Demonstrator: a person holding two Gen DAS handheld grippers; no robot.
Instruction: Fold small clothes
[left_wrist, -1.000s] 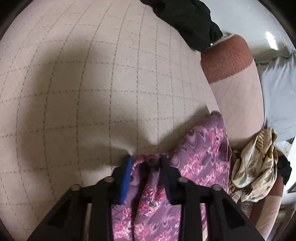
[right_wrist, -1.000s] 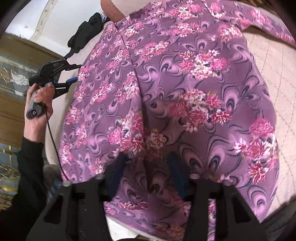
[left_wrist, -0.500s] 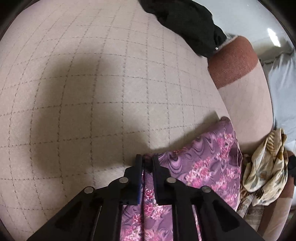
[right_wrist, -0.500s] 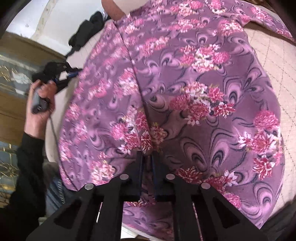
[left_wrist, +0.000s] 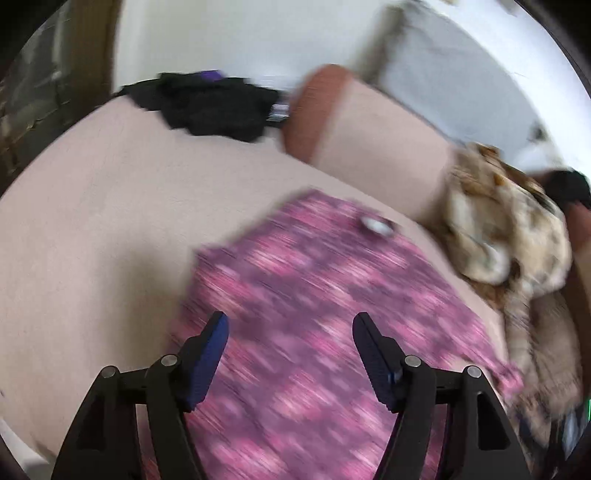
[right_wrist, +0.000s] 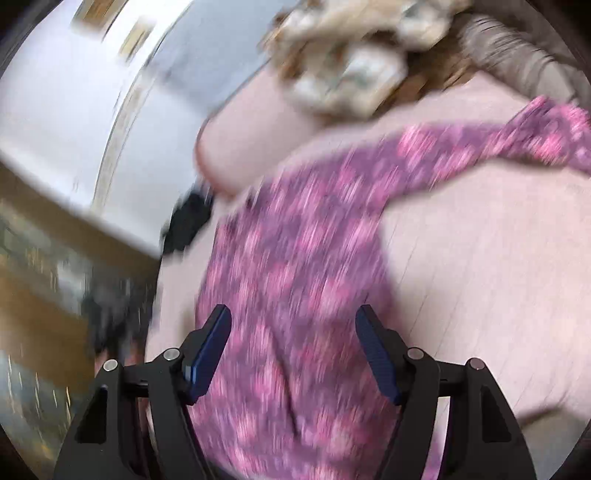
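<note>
The beige sofa seat (left_wrist: 92, 229) fills most of the left wrist view, running from 9 o'clock across to the centre, and it shows again at 3 o'clock in the right wrist view (right_wrist: 480, 258). Both pictures are smeared by motion, so fine detail cannot be made out. On the seat lies the purple flowered garment (left_wrist: 314, 295), spread flat from the centre down to 6 o'clock in the left view; in the right view it (right_wrist: 295, 277) runs from 6 o'clock up through the centre, with one narrow part trailing off toward 2 o'clock. A small pale spot sits on the cloth near its far edge at about 1 o'clock of centre in the left view; what it is cannot be told. The sofa armrest (left_wrist: 369, 136), brown at its end, stands at 1 o'clock, and a crumpled cream and tan cloth (left_wrist: 506, 236) is heaped against it at 3 o'clock. A black garment (left_wrist: 214, 103) lies at the far edge of the seat at 11 o'clock. The left gripper (left_wrist: 290, 332) hangs over the purple garment with its jaws spread wide, grasping nothing. The right gripper (right_wrist: 293, 325) is likewise released, fingers wide apart above the same cloth.
</note>
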